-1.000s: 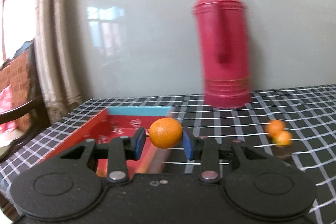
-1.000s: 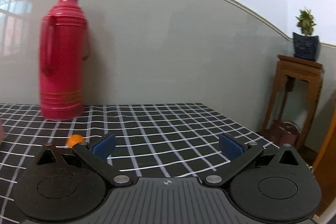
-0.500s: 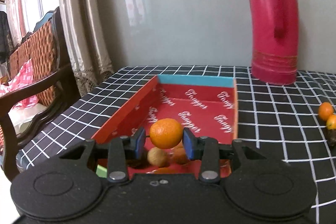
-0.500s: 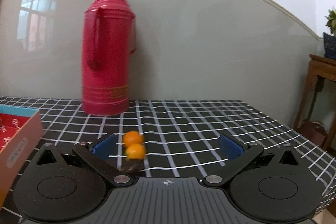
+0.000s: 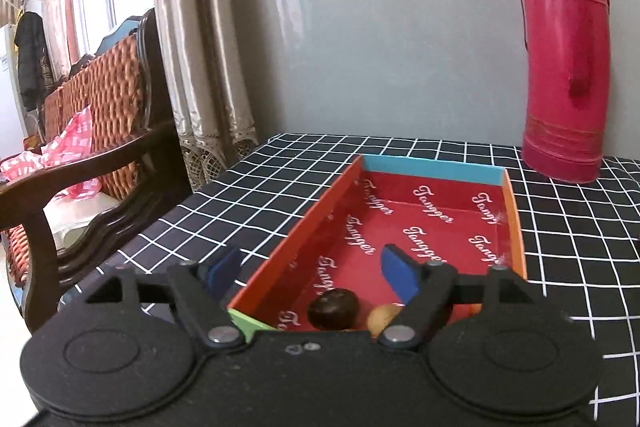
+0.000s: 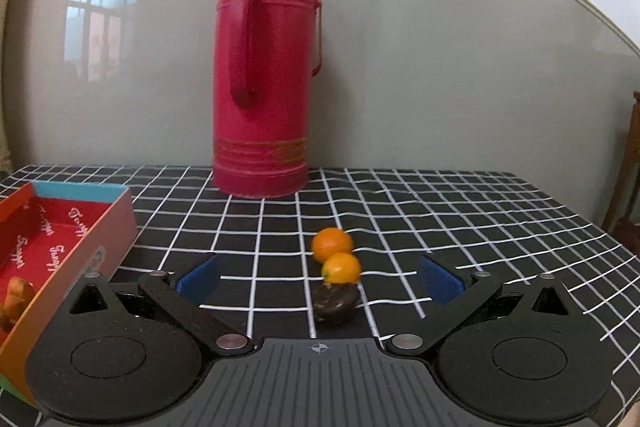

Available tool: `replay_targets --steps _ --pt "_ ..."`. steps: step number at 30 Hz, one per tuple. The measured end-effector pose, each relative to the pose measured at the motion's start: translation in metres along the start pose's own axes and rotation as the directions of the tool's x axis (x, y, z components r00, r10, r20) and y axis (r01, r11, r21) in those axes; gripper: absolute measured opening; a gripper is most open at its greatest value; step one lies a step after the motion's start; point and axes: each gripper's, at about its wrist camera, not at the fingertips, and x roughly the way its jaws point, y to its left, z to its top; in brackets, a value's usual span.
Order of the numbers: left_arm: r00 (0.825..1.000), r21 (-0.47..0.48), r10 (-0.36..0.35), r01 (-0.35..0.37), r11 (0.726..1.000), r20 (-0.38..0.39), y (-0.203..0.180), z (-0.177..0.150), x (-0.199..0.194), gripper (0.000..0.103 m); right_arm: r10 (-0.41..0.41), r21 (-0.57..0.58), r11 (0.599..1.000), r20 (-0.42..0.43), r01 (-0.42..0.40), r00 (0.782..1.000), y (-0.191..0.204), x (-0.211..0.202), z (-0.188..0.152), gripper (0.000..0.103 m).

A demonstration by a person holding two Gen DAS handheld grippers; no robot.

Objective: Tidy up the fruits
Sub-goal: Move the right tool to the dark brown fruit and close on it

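Observation:
My left gripper (image 5: 312, 275) hangs over the near end of the red box (image 5: 436, 169); its jaws are opening and nothing is between them. One blue pad (image 5: 224, 273) is outside the box's left wall, the other (image 5: 400, 277) is inside. A dark brown fruit (image 5: 333, 308) and a tan one (image 5: 382, 315) lie in the box below. In the right wrist view two small oranges (image 6: 332, 245) (image 6: 341, 268) and a dark fruit (image 6: 335, 301) sit on the checked cloth (image 6: 460, 227). My right gripper (image 6: 318, 277) is open, its pads on either side of them, apart from them.
A tall red thermos (image 6: 264, 87) stands at the back by the wall, right of the box (image 6: 116, 223). A wicker chair (image 5: 100, 131) and a curtain (image 5: 200, 47) are past the table's left edge. A wooden stand (image 6: 632, 163) is off the right edge.
The left gripper carried the orange over the box and opened; the orange is gone from its jaws. The right gripper swung left until the two oranges and dark fruit sit between its open fingers.

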Motion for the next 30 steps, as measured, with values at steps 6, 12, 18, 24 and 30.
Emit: replay_targets --steps 6,12,18,24,30 --pt "0.999 -0.03 0.031 -0.031 0.999 -0.01 0.015 0.004 0.003 0.09 0.01 0.005 1.0 -0.035 -0.01 0.999 0.002 0.011 -0.002 0.103" --pt "0.998 -0.043 0.053 -0.054 0.998 -0.023 0.03 0.005 0.009 0.091 -0.006 0.014 1.0 -0.098 0.008 0.995 -0.005 0.031 -0.005 0.103" --pt "0.996 -0.07 0.073 -0.076 0.995 -0.051 0.044 0.005 0.016 0.092 -0.05 0.066 0.996 -0.152 0.061 0.987 -0.019 0.052 -0.007 0.103" --pt "0.995 -0.08 0.087 -0.092 0.993 -0.056 0.052 0.005 0.017 0.092 -0.069 0.075 0.994 -0.187 0.084 0.98 -0.025 0.066 -0.006 0.103" --pt "0.994 -0.082 0.097 -0.101 0.992 -0.054 0.057 0.005 0.017 0.094 -0.051 0.076 0.995 -0.207 0.068 0.977 -0.026 0.076 -0.009 0.058"
